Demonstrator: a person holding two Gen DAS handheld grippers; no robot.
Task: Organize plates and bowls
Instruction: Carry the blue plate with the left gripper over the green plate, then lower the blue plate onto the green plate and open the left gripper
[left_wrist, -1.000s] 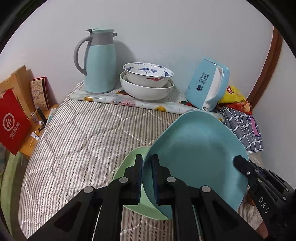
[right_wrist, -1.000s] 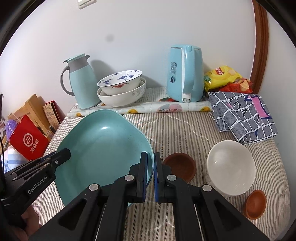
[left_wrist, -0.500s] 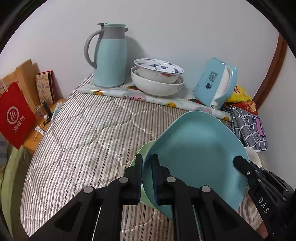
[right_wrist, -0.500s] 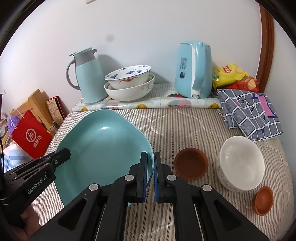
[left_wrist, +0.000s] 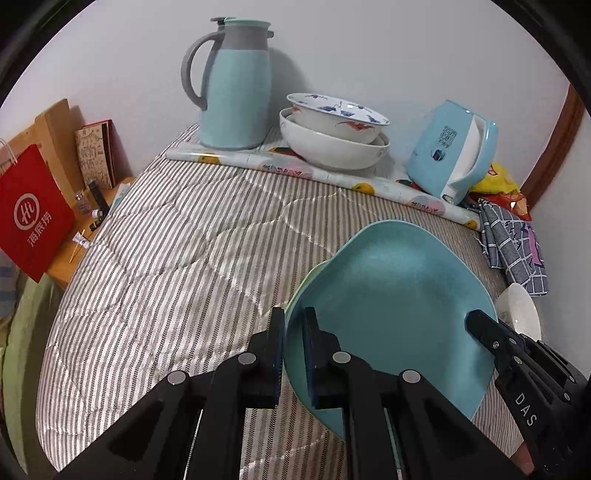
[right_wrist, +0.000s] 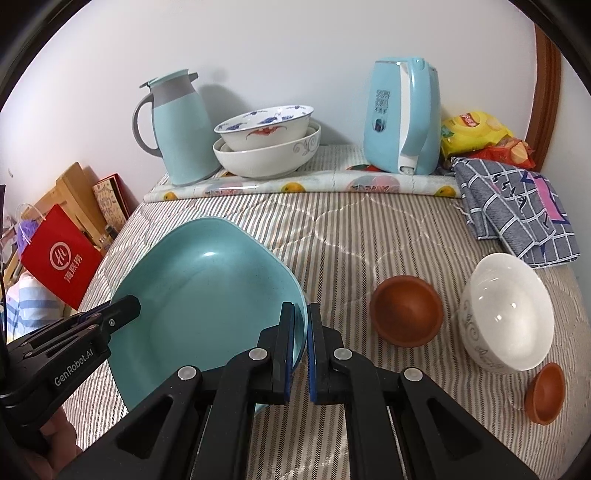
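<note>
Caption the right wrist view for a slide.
Both grippers, right and left, clamp opposite rims of teal plate.

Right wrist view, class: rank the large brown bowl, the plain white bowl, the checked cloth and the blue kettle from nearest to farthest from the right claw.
1. Large brown bowl, just right of the right claw.
2. Plain white bowl, further right.
3. Checked cloth, back right.
4. Blue kettle, at the far wall.
</note>
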